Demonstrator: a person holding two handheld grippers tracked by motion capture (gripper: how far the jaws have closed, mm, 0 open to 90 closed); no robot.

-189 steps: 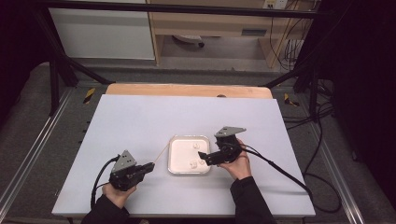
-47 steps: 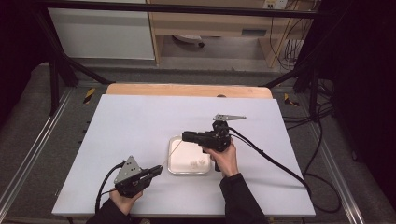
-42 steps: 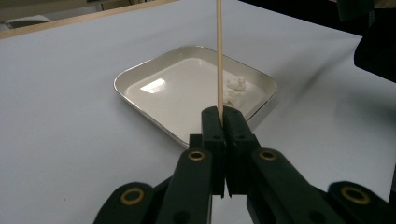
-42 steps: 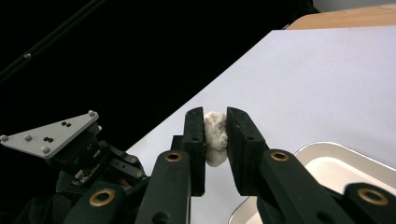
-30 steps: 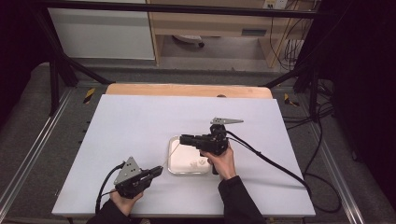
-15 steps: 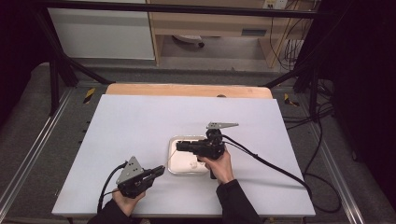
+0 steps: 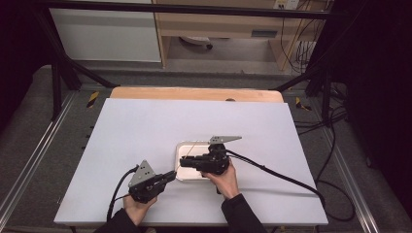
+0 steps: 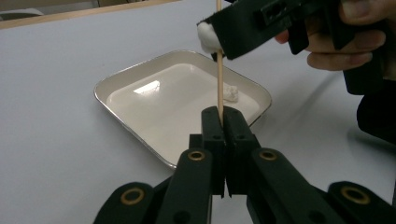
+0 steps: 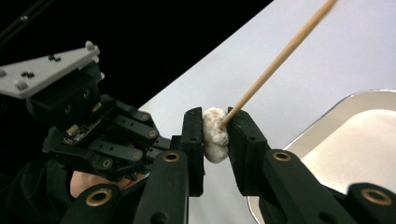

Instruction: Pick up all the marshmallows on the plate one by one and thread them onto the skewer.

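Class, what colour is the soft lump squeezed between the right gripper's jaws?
White. The lump shows best in the right gripper view, on the skewer.

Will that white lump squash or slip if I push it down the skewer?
Likely soft: the lump bulges between the right gripper pads. It probably slides stiffly, being pierced by the skewer. The thin skewer, clamped low by the left gripper, may bend.

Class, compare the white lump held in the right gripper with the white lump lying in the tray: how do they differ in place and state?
The held lump is pinched in the right gripper above the tray, threaded on the wooden skewer. The tray lump lies loose, untouched, away from the skewer. Both are small, white and soft-looking.
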